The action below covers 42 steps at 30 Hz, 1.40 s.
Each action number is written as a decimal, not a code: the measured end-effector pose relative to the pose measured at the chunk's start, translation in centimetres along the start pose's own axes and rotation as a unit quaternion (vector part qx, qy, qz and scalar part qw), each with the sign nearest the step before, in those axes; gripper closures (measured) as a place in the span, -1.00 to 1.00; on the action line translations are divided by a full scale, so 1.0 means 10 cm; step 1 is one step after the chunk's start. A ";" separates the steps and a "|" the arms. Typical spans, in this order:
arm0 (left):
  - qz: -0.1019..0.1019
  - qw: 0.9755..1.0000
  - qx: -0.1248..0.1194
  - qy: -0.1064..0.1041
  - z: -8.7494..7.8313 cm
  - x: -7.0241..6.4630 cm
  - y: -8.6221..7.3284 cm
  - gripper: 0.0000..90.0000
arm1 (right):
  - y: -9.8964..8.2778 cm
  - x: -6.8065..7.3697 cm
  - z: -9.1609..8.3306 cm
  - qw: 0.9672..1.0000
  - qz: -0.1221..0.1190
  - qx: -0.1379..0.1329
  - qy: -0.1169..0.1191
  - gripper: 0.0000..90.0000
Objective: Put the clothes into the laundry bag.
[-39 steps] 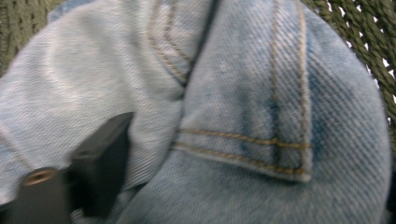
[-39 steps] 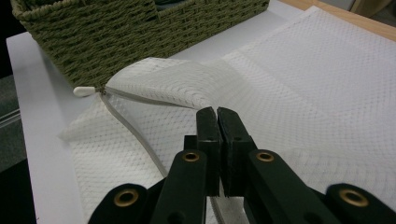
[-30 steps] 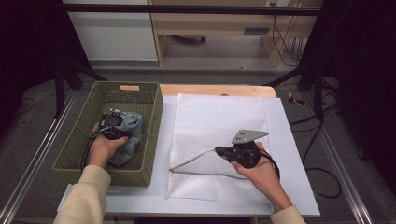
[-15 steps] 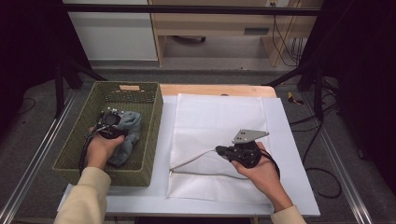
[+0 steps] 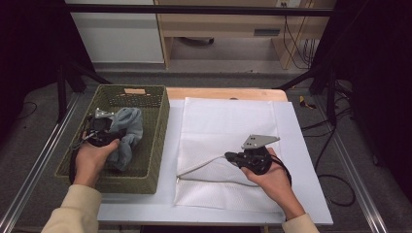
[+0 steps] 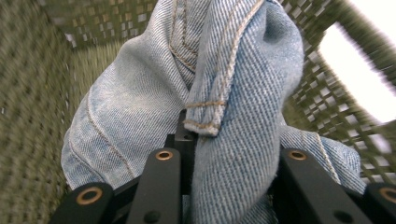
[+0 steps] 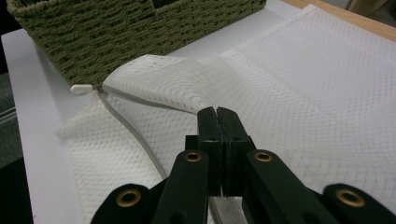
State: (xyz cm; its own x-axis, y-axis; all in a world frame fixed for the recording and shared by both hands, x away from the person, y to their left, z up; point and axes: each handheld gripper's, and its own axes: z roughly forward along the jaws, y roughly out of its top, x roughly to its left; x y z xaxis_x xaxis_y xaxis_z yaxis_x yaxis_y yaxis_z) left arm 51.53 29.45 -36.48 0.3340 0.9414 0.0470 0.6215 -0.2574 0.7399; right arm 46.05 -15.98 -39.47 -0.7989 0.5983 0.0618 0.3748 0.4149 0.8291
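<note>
A piece of light blue denim (image 5: 127, 133) hangs bunched inside the green woven basket (image 5: 159, 121) at the left. My left gripper (image 5: 112, 130) is shut on it. Its jaws have just been closing, and in the left gripper view (image 6: 224, 140) a thick fold of the denim (image 6: 140, 93) is pressed between them. A white mesh zip bag (image 5: 228, 121) lies flat on the table to the right. My right gripper (image 5: 229, 156) is shut on the bag's upper layer at the zipper edge (image 7: 217, 114), holding that layer (image 7: 159, 84) raised off the lower one.
The basket's wall (image 7: 116, 32) stands just beyond the bag's open corner, where the white zipper pull (image 7: 81, 88) lies. The white tabletop (image 5: 301, 160) shows bare to the right of the bag. Metal rails run along both sides of the table.
My left gripper has risen a little inside the basket, and the denim has lifted with it. The right gripper and the bag have not moved.
</note>
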 end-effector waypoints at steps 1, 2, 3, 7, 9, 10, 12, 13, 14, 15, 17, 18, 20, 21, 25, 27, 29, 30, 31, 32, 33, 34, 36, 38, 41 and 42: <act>0.001 1.000 -0.011 -0.001 -0.05 -0.02 0.01 0.57 | 0.00 0.00 0.00 1.000 0.001 0.001 0.001 0.99; 0.003 1.000 -0.024 -0.004 -0.12 -0.04 0.02 0.56 | 0.00 0.00 0.01 1.000 0.004 0.001 0.001 1.00; 0.003 0.999 -0.037 -0.008 -0.18 -0.05 0.03 0.57 | 0.01 -0.01 0.01 1.000 0.006 0.001 0.002 1.00; 0.008 0.997 -0.076 -0.019 -0.40 -0.11 0.08 0.57 | 0.03 -0.04 -0.02 1.000 0.014 0.005 0.014 1.00; 0.009 0.995 -0.093 -0.023 -0.49 -0.14 0.10 0.57 | 0.05 -0.05 -0.04 1.000 0.012 0.010 0.017 1.00; 0.008 0.994 -0.102 -0.028 -0.55 -0.16 0.11 0.56 | 0.06 -0.06 -0.05 1.000 0.014 0.011 0.019 1.00; 0.011 0.992 -0.122 -0.041 -0.68 -0.22 0.13 0.56 | 0.08 -0.08 -0.06 0.999 0.018 0.019 0.023 1.00; 0.012 0.990 -0.130 -0.045 -0.72 -0.25 0.14 0.56 | 0.09 -0.09 -0.07 0.999 0.018 0.021 0.026 1.00; 0.015 0.989 -0.138 -0.050 -0.78 -0.28 0.15 0.56 | 0.10 -0.09 -0.08 0.999 0.022 0.023 0.028 1.00; 0.020 0.988 -0.145 -0.054 -0.84 -0.32 0.16 0.57 | 0.11 -0.09 -0.08 0.999 0.020 0.023 0.030 1.00; 0.028 0.986 -0.154 -0.062 -0.93 -0.40 0.18 0.56 | 0.13 -0.09 -0.09 0.999 0.019 0.029 0.032 1.00; 0.031 0.985 -0.159 -0.066 -0.96 -0.44 0.19 0.56 | 0.13 -0.09 -0.09 0.999 0.018 0.031 0.033 1.00; 0.037 0.983 -0.165 -0.077 -1.03 -0.52 0.20 0.56 | 0.14 -0.09 -0.09 0.998 0.024 0.035 0.036 1.00; 0.035 0.982 -0.167 -0.084 -1.04 -0.55 0.20 0.56 | 0.14 -0.09 -0.09 0.998 0.024 0.038 0.037 1.00; 0.041 0.979 -0.174 -0.102 -1.06 -0.66 0.21 0.56 | 0.14 -0.09 -0.09 0.998 0.024 0.045 0.039 1.00; 0.047 0.977 -0.177 -0.108 -1.07 -0.71 0.22 0.56 | 0.15 -0.10 -0.09 0.998 0.026 0.048 0.041 1.00; 0.049 0.976 -0.180 -0.113 -1.08 -0.76 0.24 0.56 | 0.16 -0.11 -0.09 0.997 0.027 0.050 0.042 1.00; 0.054 0.976 -0.180 -0.114 -1.09 -0.78 0.25 0.56 | 0.17 -0.11 -0.09 0.997 0.027 0.051 0.043 1.00; 0.057 0.975 -0.182 -0.115 -1.10 -0.81 0.25 0.56 | 0.17 -0.12 -0.09 0.997 0.024 0.053 0.043 1.00; 0.061 0.974 -0.182 -0.118 -1.11 -0.83 0.26 0.56 | 0.18 -0.12 -0.09 0.997 0.026 0.053 0.043 1.00; 0.062 0.974 -0.182 -0.121 -1.11 -0.85 0.26 0.56 | 0.18 -0.12 -0.09 0.997 0.027 0.053 0.045 1.00; 0.065 0.973 -0.181 -0.126 -1.11 -0.87 0.26 0.56 | 0.18 -0.12 -0.10 0.997 0.026 0.053 0.044 1.00; 0.073 0.973 -0.179 -0.127 -1.12 -0.92 0.26 0.56 | 0.19 -0.13 -0.10 0.997 0.029 0.055 0.046 1.00; 0.080 0.972 -0.179 -0.129 -1.13 -0.96 0.26 0.56 | 0.19 -0.14 -0.10 0.997 0.031 0.055 0.048 1.00; 0.080 0.970 -0.183 -0.138 -1.15 -1.00 0.26 0.56 | 0.19 -0.15 -0.09 0.997 0.034 0.056 0.049 1.00; 0.083 0.969 -0.185 -0.141 -1.16 -1.03 0.26 0.56 | 0.19 -0.15 -0.09 0.997 0.034 0.055 0.049 1.00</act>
State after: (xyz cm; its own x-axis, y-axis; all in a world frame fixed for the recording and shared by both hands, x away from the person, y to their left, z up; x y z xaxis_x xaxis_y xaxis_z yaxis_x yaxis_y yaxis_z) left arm 41.46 21.64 -27.29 0.6204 0.7833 0.0385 0.2637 -0.2545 0.9304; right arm 47.52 -16.71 -37.51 -0.8106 0.5592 0.1739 0.4738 0.4516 0.7561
